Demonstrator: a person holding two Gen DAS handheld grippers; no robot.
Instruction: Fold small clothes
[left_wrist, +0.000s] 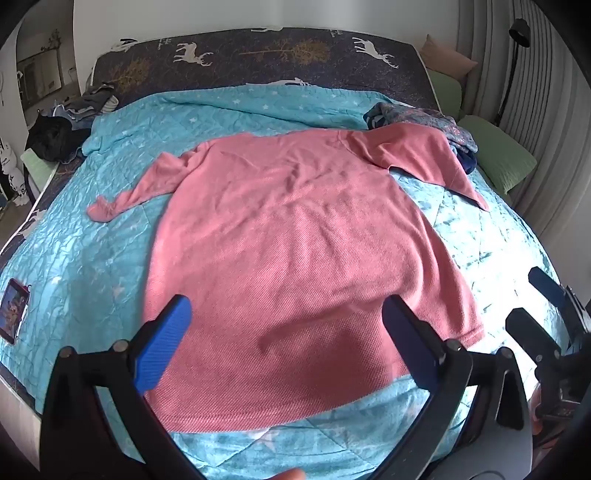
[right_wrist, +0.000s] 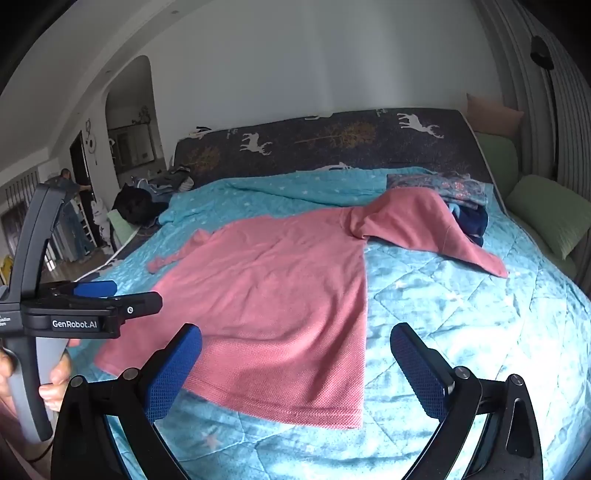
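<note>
Your left hand-held gripper (left_wrist: 286, 321) and right hand-held gripper (right_wrist: 295, 354) both hover released, grasping nothing. The sweater (left_wrist: 295, 229) lies flat on the bed (left_wrist: 92, 258), sleeves out, unfolded. By my read, every fold remains.

Pink sweater (left_wrist: 295, 229), star-dotted turquoise quilt (left_wrist: 92, 258), dark deer-print mattress (left_wrist: 258, 55), perhaps navy.

You have 1 pink sweater (left_wrist: 295, 236) on 1 turquoise quilt (left_wrist: 92, 258), and 2 grippers: left (left_wrist: 286, 321), right (right_wrist: 295, 354). Also 1 patterned garment (left_wrist: 424, 122), 2 green pillows (left_wrist: 498, 155) and 1 tablet (left_wrist: 13, 308).
</note>
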